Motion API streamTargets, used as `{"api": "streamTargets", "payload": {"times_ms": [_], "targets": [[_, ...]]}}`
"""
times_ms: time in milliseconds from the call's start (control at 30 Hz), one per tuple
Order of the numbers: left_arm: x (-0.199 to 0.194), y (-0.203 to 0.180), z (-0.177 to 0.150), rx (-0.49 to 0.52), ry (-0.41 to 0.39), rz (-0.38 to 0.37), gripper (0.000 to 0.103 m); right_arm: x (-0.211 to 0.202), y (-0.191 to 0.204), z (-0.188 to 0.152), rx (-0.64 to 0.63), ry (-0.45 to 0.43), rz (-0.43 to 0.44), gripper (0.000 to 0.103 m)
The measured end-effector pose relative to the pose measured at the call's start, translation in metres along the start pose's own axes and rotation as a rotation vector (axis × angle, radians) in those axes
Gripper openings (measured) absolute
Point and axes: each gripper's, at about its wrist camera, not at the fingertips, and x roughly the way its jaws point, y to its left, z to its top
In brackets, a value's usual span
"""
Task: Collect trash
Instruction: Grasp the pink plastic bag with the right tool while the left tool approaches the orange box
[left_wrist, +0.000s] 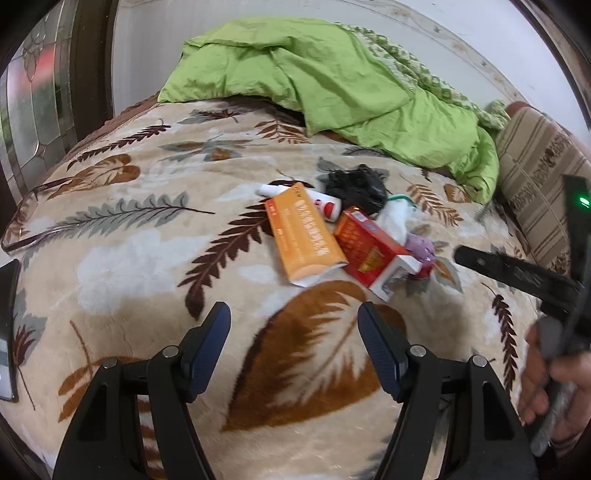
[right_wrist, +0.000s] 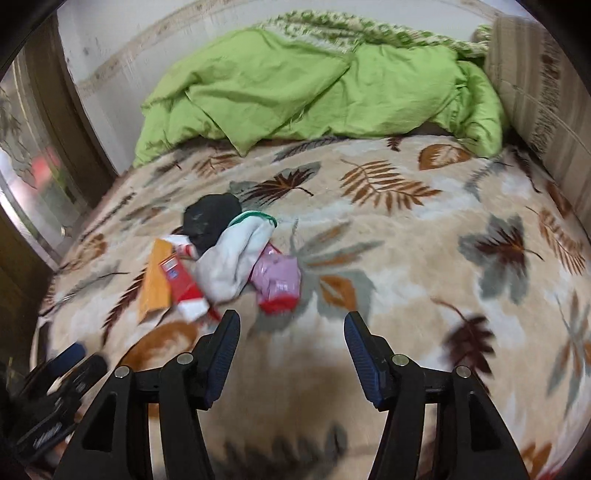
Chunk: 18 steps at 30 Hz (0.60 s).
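A small heap of trash lies untouched near the middle of the bed, on a cream fleece blanket printed with brown and grey leaves. At its heart: a flat orange cardboard box, a red-and-white carton with one end torn open, a white tube with red markings partly hidden under the orange box, a crumpled black plastic bag, a wad of white tissue or cloth edged with a green cord, and a pink-and-red wrapper. The pieces overlap and touch one another in a single cluster.

Judging by the heap, collection has not begun: nothing has been lifted, and no bin or sack for the rubbish appears in either view, unless the black bag is meant for that.

The left claw hangs above the blanket just short of the pile, its two dark-blue-padded fingers spread wide and holding nothing, the orange box and the red carton nearest ahead. The right claw is likewise wide apart and empty, above the blanket, with the red carton and pink wrapper just beyond its left finger. Neither can be seen touching any item.

Beyond the heap, a rumpled lime-green quilt is bunched against the wall, and a beige striped cushion stands at the bed's right side.
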Motion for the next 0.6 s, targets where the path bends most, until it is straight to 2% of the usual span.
{"api": "streamTargets", "payload": {"times_ms": [133, 200, 300, 333, 367, 433, 600], "targets": [[0.003, 0.005, 0.004, -0.007, -0.011, 0.005, 0.07, 0.036, 0.002, 0.013, 0.039, 0.03, 0.023, 0.062], [0.007, 0.005, 0.006, -0.01, -0.004, 0.003, 0.07, 0.05, 0.004, 0.015, 0.033, 0.038, 0.007, 0.062], [0.011, 0.004, 0.008, -0.014, 0.005, -0.002, 0.071, 0.064, 0.005, 0.013, 0.026, 0.064, 0.03, 0.062], [0.012, 0.003, 0.009, -0.013, 0.006, 0.0, 0.071, 0.065, 0.006, 0.012, 0.016, 0.059, 0.025, 0.058], [0.014, 0.002, 0.011, -0.013, 0.007, 0.002, 0.071, 0.064, 0.006, 0.012, 0.007, 0.049, 0.022, 0.042], [0.017, 0.001, 0.016, -0.019, 0.004, 0.012, 0.071, 0.061, 0.003, 0.011, 0.011, 0.045, 0.026, 0.041], [0.029, -0.003, 0.036, -0.055, 0.001, 0.024, 0.073, 0.035, -0.011, 0.007, 0.062, -0.02, -0.037, 0.041]]}}
